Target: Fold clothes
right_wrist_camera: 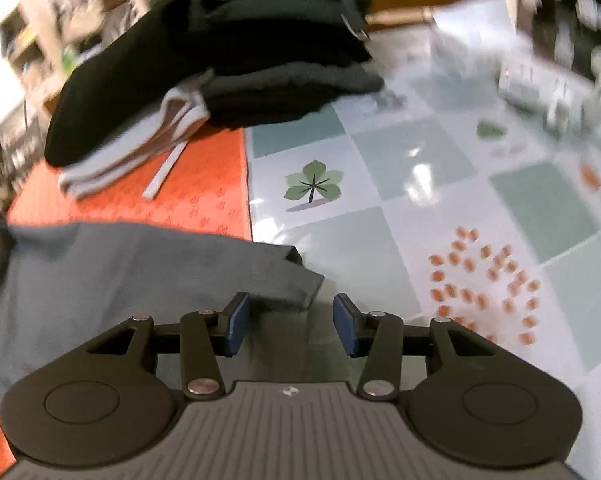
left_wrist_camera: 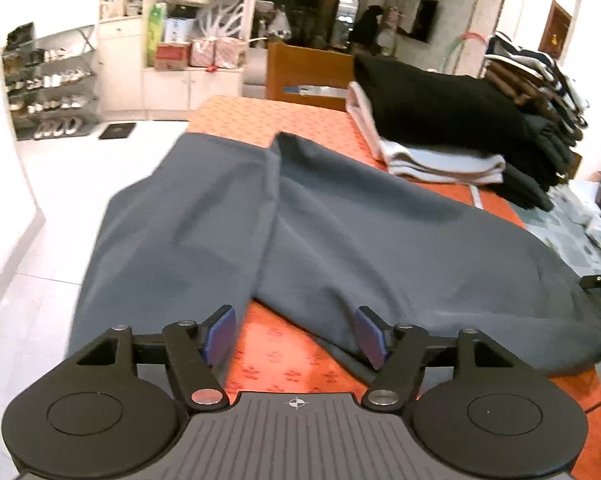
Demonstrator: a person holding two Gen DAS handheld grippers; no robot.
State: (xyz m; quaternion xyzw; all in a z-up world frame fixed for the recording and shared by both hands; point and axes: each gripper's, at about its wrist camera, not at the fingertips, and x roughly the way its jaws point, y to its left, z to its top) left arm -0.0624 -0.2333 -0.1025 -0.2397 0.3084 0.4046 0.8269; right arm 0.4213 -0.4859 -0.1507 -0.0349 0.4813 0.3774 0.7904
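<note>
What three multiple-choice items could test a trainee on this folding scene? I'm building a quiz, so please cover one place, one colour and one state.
1. Where does the grey garment lie?
A. On the orange cloth
B. On the shoe rack
C. On the floor

2. What colour are the gripper pads?
A. Red
B. Blue
C. White

3. What state is the left gripper in?
A. Shut on the garment
B. Open, holding nothing
C. Shut on a belt

Answers:
1. A, as the garment is spread over the orange cloth, one end reaching the leaf-patterned cover beside it.
2. B, as the pads on both tools show blue.
3. B, as its jaws stand wide apart with only cloth beyond them; the right gripper is open too.
</note>
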